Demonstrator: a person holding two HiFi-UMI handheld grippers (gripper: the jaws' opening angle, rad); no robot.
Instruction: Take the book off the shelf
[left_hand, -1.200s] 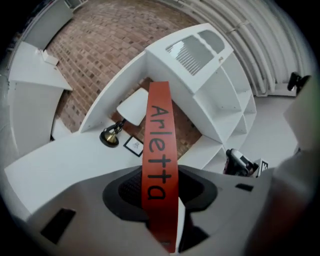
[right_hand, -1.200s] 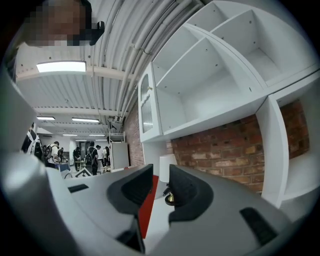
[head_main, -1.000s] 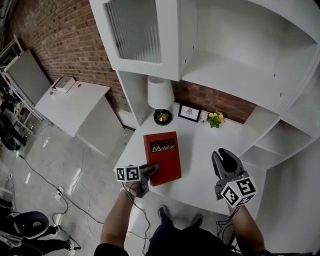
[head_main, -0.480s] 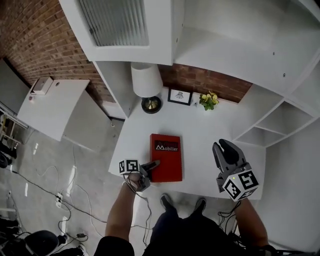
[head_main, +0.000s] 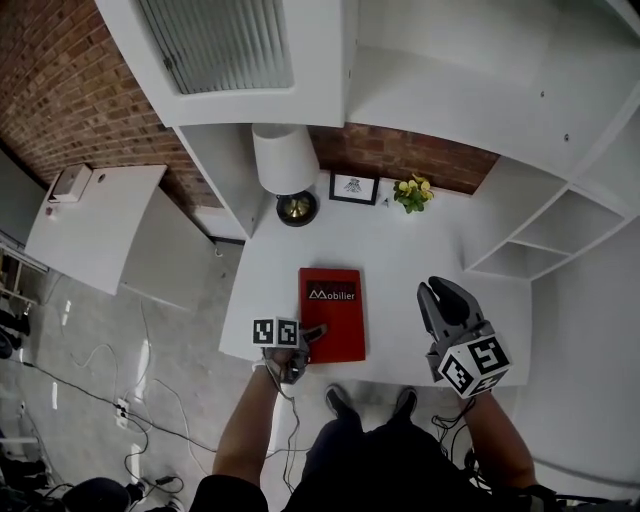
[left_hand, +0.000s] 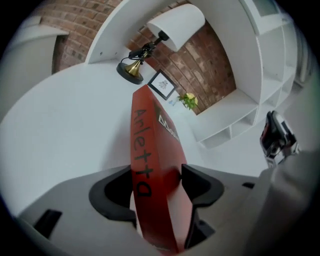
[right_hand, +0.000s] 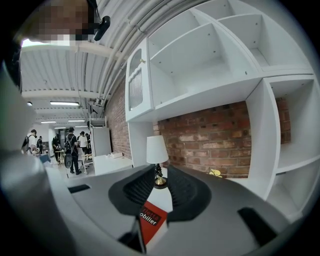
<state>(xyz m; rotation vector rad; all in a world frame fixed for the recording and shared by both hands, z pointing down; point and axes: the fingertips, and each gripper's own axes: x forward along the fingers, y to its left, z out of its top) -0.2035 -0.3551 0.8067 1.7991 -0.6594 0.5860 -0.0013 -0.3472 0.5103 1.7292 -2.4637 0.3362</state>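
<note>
Left gripper view: left gripper fingers just opened, released, straddling near left corner of red book. Book flat on desk, by near edge. Right gripper fingers just narrowed, empty. Risk: withdrawing snags corner, drags book off edge. Second ago: book skewed, now square.

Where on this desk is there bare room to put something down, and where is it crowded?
The widest bare patch of the desk lies right of the book, up to the side shelves. A bare band runs between book and back row. A narrow strip lies left of the book. Crowded: the back, with lamp, picture frame and flowers.
</note>
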